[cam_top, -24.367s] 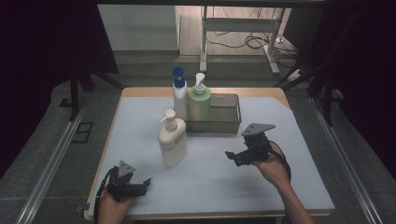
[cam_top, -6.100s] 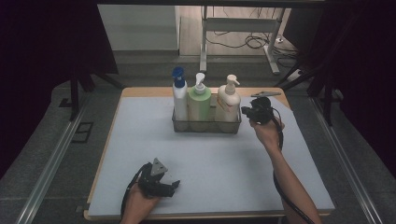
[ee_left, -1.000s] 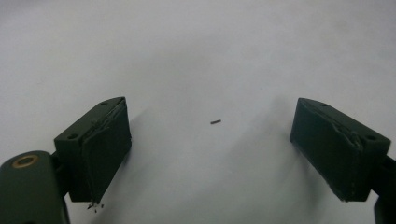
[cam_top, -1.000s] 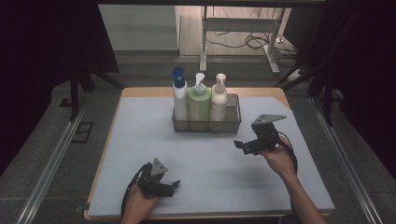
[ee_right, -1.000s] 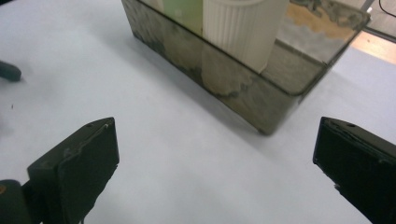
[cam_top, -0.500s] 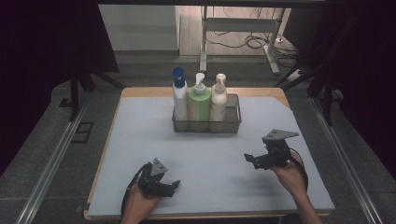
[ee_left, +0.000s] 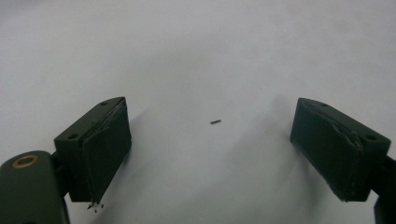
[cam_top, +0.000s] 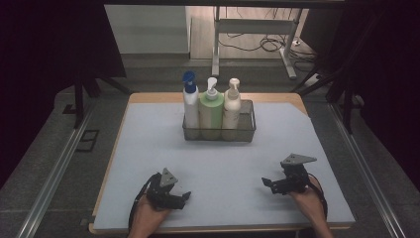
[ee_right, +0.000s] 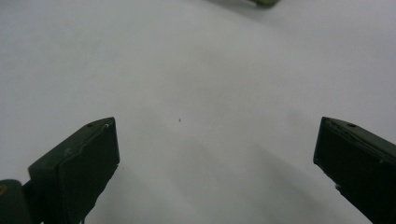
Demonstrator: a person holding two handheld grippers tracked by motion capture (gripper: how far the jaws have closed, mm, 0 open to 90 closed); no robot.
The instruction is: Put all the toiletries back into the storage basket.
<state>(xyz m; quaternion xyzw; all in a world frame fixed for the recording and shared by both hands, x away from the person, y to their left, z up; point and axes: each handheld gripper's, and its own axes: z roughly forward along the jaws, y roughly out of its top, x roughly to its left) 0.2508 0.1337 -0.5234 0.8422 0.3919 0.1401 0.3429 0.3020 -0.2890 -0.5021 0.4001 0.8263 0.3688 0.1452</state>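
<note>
Three pump bottles stand upright in a dark wire-mesh basket (cam_top: 250, 130) at twelve o'clock on the pale blue surface (cam_top: 148, 148): a white bottle with blue pump (cam_top: 190, 105), a green bottle (cam_top: 211, 110), and a cream bottle (cam_top: 231, 106). The left claw (cam_top: 184, 198) at seven o'clock and the right claw (cam_top: 268, 184) at five both gape wide, holding nothing. The bottles look smooth, rigid and top-heavy; a grip on the body below the pump seems best.

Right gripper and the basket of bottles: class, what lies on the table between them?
Nothing: in the high view, bare grey mat separates the right gripper from the basket.
</note>
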